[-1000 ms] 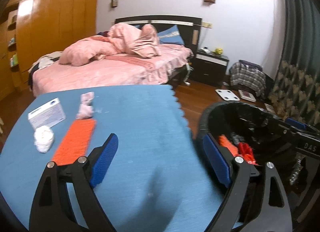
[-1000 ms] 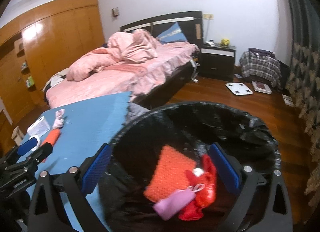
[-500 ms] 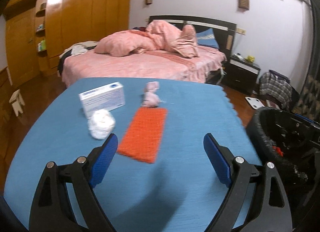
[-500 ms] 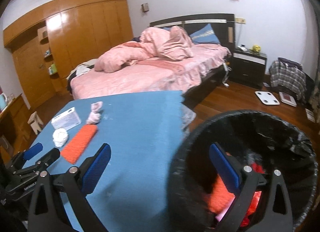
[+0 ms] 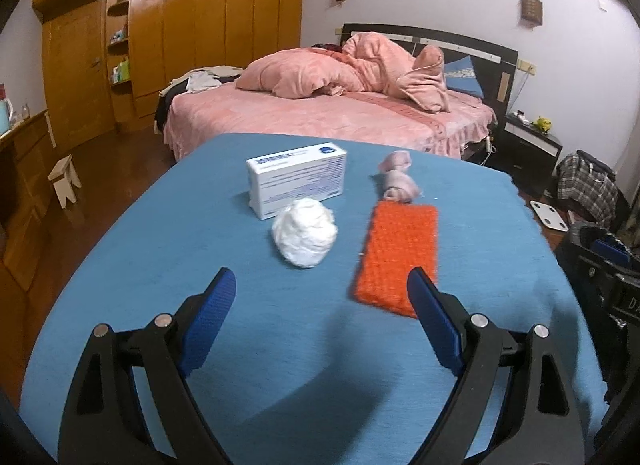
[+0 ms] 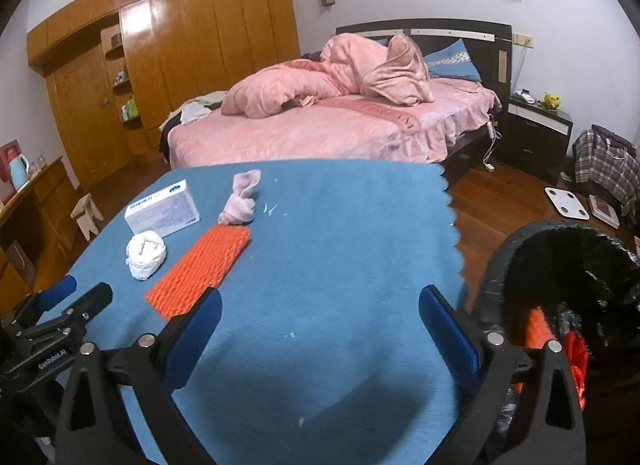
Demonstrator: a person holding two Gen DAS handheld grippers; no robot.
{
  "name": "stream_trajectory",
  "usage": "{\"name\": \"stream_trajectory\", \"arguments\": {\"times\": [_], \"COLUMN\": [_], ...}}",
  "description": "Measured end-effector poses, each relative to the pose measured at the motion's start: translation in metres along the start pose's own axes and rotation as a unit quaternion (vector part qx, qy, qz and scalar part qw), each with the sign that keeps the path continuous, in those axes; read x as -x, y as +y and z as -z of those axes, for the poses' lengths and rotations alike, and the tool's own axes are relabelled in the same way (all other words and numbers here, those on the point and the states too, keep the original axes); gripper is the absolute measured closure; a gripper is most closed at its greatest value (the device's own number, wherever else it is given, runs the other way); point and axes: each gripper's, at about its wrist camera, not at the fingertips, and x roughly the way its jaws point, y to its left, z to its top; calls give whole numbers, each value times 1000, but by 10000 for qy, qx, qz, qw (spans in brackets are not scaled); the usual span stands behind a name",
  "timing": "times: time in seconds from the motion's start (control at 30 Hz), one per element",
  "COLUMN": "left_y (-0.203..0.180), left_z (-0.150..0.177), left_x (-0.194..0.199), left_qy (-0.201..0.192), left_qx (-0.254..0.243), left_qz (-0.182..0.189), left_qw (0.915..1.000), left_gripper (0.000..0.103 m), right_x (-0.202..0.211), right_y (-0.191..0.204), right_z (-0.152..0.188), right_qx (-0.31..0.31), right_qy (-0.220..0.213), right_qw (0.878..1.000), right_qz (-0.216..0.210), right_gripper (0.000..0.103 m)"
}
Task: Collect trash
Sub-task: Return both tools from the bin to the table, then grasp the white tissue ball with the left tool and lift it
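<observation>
Both tools hang over the blue-covered bench (image 5: 168, 265). The left hand-held gripper (image 5: 320, 293) has its jaws spread wide with nothing between them; the bare cloth shows in the gap. The right hand-held gripper (image 6: 320, 305) is likewise spread and empty.

Four pieces of trash lie on the bench ahead of the left tool. A white box (image 5: 297, 179) stands at the back. A crumpled white wad (image 5: 305, 237) lies just in front of the box, near it. An orange knitted pad (image 5: 396, 255) lies flat to the right of the wad, its near corner beside the left tool's right finger. A pink scrunched rag (image 5: 396, 179) touches the pad's far end.

A black-lined bin (image 6: 560, 265) stands off the bench's right edge, with orange and red items visible inside.
</observation>
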Motion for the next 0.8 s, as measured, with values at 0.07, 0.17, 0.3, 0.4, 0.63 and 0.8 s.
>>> {"name": "stream_trajectory", "arguments": {"times": [0.07, 0.17, 0.3, 0.4, 0.63, 0.8], "left_y": [4, 9, 9, 11, 14, 16], "left_z": [-3, -10, -19, -24, -33, -30], "left_x": [-5, -18, -38, -54, -83, -101], "left_qy": [18, 35, 143, 316, 667, 1097], "left_qx": [5, 18, 46, 122, 179, 186], "left_qz": [-31, -42, -15, 29, 148, 210], "left_qw": [10000, 10000, 9999, 9994, 9975, 9936], "left_gripper": [18, 18, 18, 22, 27, 48], "right_x": [-7, -16, -26, -34, -52, -59], "right_y": [3, 6, 8, 10, 17, 26], "right_z": [0, -1, -5, -7, -14, -16], "right_qx": [-2, 12, 28, 60, 120, 177], "right_qy": [44, 86, 138, 183, 255, 296], "right_qw": [10000, 10000, 9999, 9998, 9996, 9994], "right_qz": [14, 47, 80, 95, 76, 19], "right_gripper": [6, 6, 6, 6, 6, 6]}}
